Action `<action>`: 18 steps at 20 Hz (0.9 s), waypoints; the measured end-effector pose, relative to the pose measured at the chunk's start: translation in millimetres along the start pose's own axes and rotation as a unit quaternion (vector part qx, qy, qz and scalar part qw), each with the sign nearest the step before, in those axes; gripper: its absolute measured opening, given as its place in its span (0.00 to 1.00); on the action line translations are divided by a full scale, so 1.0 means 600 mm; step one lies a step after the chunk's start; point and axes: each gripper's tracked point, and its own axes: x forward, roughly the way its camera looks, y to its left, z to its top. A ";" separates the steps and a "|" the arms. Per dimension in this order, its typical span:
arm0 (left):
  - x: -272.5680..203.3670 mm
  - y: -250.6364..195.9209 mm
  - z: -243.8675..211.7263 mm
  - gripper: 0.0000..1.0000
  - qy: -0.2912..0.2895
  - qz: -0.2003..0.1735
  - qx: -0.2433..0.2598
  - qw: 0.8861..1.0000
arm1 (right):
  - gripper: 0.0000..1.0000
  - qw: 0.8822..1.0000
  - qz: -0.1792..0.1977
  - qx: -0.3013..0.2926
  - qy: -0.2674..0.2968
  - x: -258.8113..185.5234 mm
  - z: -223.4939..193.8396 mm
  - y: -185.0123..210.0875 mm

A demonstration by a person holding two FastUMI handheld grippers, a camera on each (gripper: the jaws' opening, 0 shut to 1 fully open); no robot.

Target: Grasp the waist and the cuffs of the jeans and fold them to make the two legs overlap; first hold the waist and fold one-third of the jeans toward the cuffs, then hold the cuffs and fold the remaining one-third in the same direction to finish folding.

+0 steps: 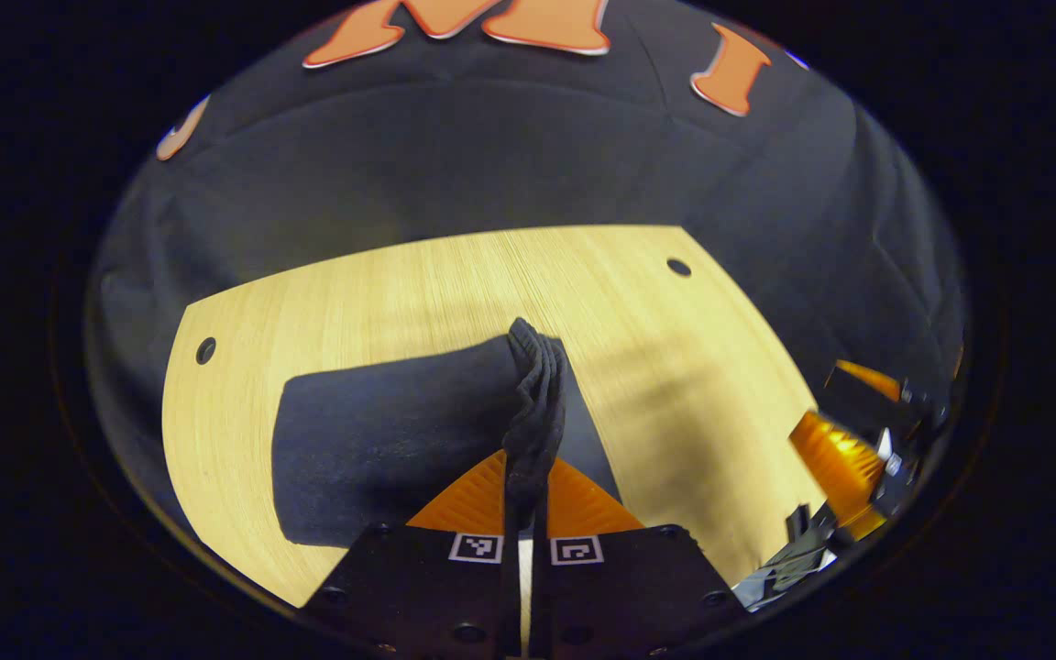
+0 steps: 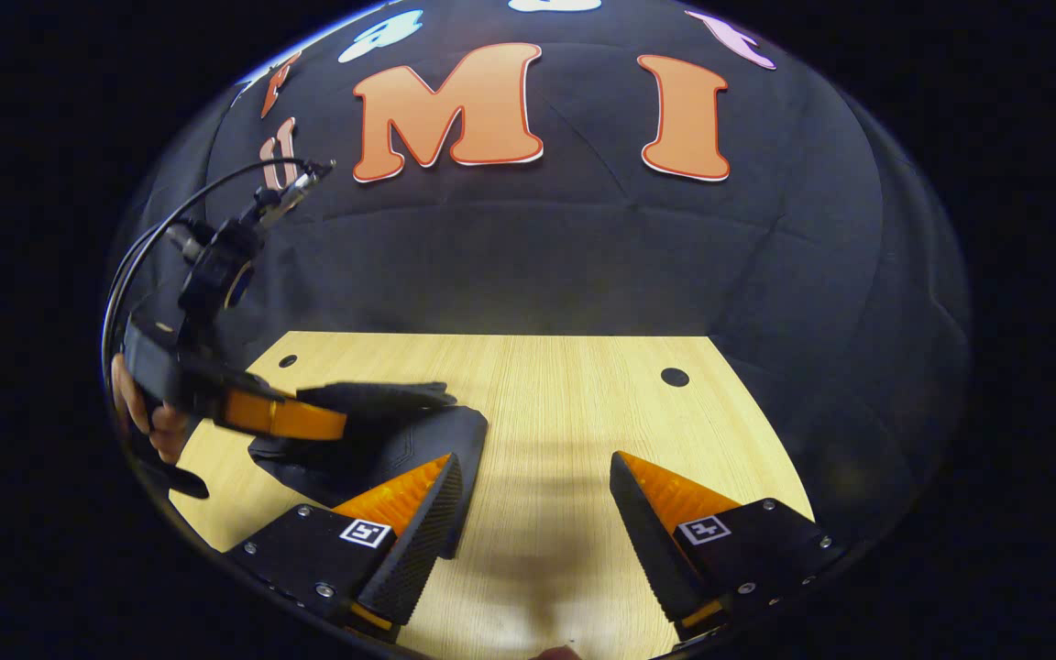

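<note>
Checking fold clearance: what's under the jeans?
The jeans lie on the wooden table; one bunched edge is lifted in the left gripper, its jaws closed on it. Anything beneath the flat part is hidden.

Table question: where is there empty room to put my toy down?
The table is bare wood from the jeans across to its right edge and back to the cloth wall. It is crowded on the left, where the left tongs pinch the jeans.

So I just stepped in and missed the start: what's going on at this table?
A person is folding dark jeans on a wooden table with two handheld grippers. The left gripper is shut on a bunched edge of the jeans, lifting it above the part that lies flat. The right gripper is open with nothing between its fingers, over bare table beside the jeans. Which end is gripped is hard to tell.
</note>
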 end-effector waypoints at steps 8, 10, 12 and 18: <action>-0.010 -0.036 -0.047 0.56 0.009 -0.062 -0.021 0.998 | 0.98 1.000 0.020 -0.019 -0.006 0.011 0.015 0.032; -0.039 -0.010 -0.025 0.86 -0.031 -0.047 -0.025 0.998 | 0.98 0.999 0.018 -0.024 -0.026 0.007 0.037 0.039; -0.071 0.006 -0.002 0.86 -0.079 -0.023 -0.029 0.996 | 0.98 0.998 0.018 -0.021 -0.051 -0.003 0.066 0.052; -0.113 0.011 -0.003 0.97 -0.246 0.073 -0.027 0.966 | 0.98 0.990 0.003 -0.026 -0.140 -0.034 0.152 0.087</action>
